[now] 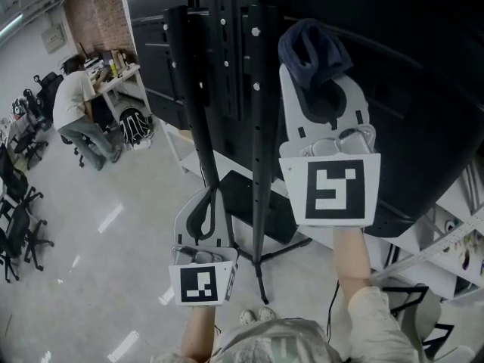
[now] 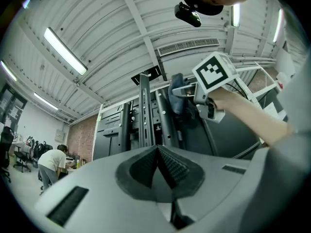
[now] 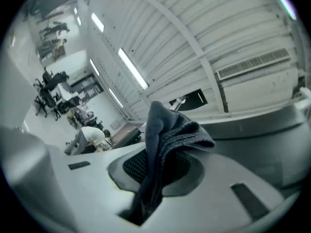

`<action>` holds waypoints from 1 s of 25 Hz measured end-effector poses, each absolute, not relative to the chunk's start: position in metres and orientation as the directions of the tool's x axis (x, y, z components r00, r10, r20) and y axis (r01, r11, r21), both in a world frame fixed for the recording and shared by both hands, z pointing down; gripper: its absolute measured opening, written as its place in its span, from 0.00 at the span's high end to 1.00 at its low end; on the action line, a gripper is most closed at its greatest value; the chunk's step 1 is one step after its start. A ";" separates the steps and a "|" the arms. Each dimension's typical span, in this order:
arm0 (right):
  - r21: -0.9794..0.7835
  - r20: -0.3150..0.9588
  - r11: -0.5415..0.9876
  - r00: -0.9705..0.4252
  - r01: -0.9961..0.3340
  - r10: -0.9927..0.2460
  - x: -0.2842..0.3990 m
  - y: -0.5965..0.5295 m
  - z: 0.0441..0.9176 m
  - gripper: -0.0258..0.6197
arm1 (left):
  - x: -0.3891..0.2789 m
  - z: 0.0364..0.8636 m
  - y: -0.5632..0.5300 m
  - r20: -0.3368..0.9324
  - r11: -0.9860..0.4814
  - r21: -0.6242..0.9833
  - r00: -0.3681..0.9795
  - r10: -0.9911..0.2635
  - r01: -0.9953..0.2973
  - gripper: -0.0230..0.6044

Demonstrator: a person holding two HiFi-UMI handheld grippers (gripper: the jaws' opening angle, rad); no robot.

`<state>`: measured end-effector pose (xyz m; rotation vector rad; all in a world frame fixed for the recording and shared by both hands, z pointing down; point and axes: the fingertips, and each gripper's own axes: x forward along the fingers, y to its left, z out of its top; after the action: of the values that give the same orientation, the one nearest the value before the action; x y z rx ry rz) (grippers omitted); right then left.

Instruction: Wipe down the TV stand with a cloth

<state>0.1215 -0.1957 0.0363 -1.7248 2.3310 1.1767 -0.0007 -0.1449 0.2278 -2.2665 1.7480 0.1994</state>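
Workshop floor (image 1: 113, 225) below: right gripper (image 1: 318, 82), clamping blue cloth (image 1: 311, 48), should press flat along TV stand (image 1: 255, 142); left gripper (image 1: 206, 203) closed, empty.

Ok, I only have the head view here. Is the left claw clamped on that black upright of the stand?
Observer: No. The left gripper view shows the left claw shut on nothing, with the black upright standing beyond it.
Operator: And does the right one really grip the cloth?
Observer: Yes. In the right gripper view the right claw is shut on the dark blue cloth, which bunches up above it.
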 end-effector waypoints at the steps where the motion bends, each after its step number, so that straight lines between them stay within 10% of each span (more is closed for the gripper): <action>1: 0.576 -0.434 0.058 -0.365 -0.816 -0.824 0.120 -0.198 0.025 0.87 | -0.002 0.226 -0.145 -0.276 -0.234 -0.129 0.262 -0.925 -0.964 0.94; 12: 0.759 -0.533 -0.426 -0.094 -0.493 -0.841 0.094 -0.228 -0.033 0.87 | -0.006 0.222 -0.147 -0.290 -0.251 -0.114 0.274 -0.917 -0.961 0.94; 25: 0.808 -0.534 -0.478 -0.082 -0.345 -0.842 0.083 -0.231 -0.019 0.87 | 0.005 0.227 -0.150 -0.284 -0.288 -0.096 0.303 -0.910 -0.953 0.94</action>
<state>0.0827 -0.2308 -0.0185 -2.3527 1.6951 2.0977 0.0045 -0.1501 0.2267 -2.3256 1.7020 0.2546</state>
